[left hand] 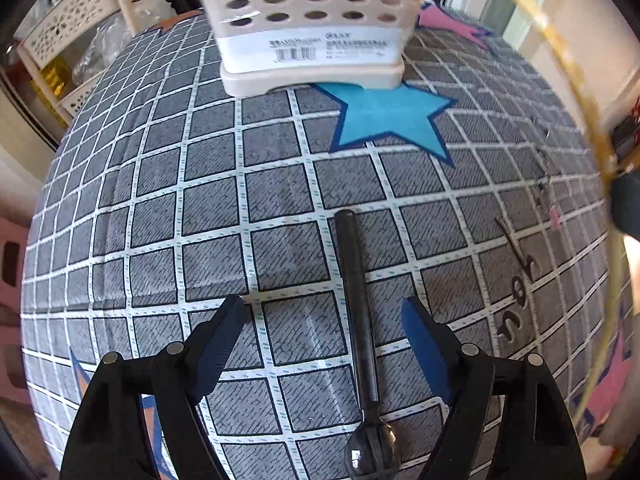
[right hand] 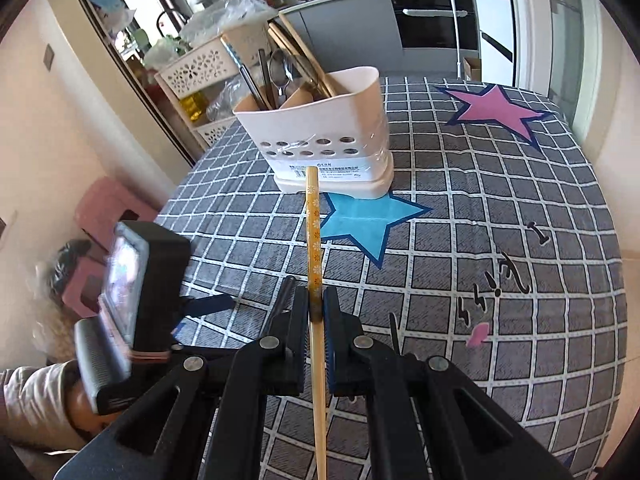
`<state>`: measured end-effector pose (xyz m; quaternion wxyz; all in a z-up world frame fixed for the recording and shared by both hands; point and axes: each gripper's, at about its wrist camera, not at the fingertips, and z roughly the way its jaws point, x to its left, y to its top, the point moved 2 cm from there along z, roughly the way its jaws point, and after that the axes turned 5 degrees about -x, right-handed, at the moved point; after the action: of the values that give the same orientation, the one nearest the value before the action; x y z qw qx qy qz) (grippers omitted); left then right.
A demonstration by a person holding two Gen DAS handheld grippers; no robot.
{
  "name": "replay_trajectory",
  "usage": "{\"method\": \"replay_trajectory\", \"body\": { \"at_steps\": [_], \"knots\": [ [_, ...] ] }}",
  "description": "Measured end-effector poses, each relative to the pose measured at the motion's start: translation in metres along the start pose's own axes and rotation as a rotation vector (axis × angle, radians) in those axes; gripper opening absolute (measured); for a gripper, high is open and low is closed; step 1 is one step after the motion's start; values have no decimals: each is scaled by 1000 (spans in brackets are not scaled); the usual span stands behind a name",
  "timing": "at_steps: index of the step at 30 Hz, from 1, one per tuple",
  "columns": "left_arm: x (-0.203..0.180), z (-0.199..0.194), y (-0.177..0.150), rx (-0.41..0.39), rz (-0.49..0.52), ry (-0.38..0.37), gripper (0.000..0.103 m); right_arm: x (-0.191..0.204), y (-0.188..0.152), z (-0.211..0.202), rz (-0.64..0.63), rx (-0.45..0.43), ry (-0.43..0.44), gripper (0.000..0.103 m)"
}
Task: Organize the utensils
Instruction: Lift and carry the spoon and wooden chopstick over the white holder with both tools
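**A:** Chopstick [right hand: 313, 236] pinched tight in the right hand-held gripper [right hand: 316, 308], long patterned end sticking out toward the caddy [right hand: 320, 136] at the far side of the worktop [right hand: 500, 280]. That free length is the worry: it can catch the caddy's rim or the utensils already standing inside, and twist in the pads.

**B:** And the grip sits partway along the stick, so a knock at the tip could lever it loose, I'd say.

**A:** Down below, the left hand-held gripper [left hand: 324, 320] is spread wide over the black spoon [left hand: 358, 320], which lies flat on the checked cloth, handle pointing away, bowl nearest the camera.

**B:** Nothing touching it, as far as I can tell. The handle runs closer to the right finger than the left.

**A:** So an off-centre close may shove the spoon sideways instead of trapping it. It's thin and flat on soft fabric, too; the pads might bunch the cloth or slip over the top.

**B:** Both hands share a tight space here. A clash is possible.
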<state>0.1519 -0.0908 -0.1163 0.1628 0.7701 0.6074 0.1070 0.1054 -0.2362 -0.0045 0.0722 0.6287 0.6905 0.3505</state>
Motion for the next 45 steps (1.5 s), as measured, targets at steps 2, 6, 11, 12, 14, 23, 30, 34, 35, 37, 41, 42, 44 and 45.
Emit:
{"method": "replay_trajectory", "body": {
  "at_steps": [2,6,11,12,14,23,30,34,35,37,41,42,44,45],
  "knots": [
    [-5,5,4,8,9,-4,103,1,-1,-3,7,-13,8,7],
    [-9,9,9,6,29,-14,93,3,-2,-8,20,-35,19,7],
    [-28,1,11,-20,79,-83,44,5,-6,-12,26,-48,19,7],
    [-27,-1,8,-30,71,-112,44,5,-7,-14,31,-53,16,7],
    [-22,-9,3,-69,55,-142,44,5,-8,-16,39,-64,14,7],
    [-12,-57,-9,-259,34,-205,44,6,-9,-24,69,-97,17,7],
    [5,-98,-15,-332,24,-216,44,13,-10,-30,81,-119,19,7],
    [9,-115,-14,-373,20,-219,44,16,-6,-34,86,-131,24,7],
    [11,-118,-13,-382,19,-219,44,17,-5,-35,87,-135,24,7],
    [13,-123,-11,-401,20,-219,44,19,-2,-37,86,-144,24,7],
    [18,-137,-6,-449,11,-220,44,24,8,-41,78,-167,24,8],
    [19,-141,-3,-462,8,-222,44,25,11,-42,78,-176,24,7],
    [22,-146,4,-484,2,-225,44,26,18,-45,77,-197,23,7],
    [24,-150,8,-497,-2,-225,44,27,23,-47,75,-211,21,7]
  ]
}}
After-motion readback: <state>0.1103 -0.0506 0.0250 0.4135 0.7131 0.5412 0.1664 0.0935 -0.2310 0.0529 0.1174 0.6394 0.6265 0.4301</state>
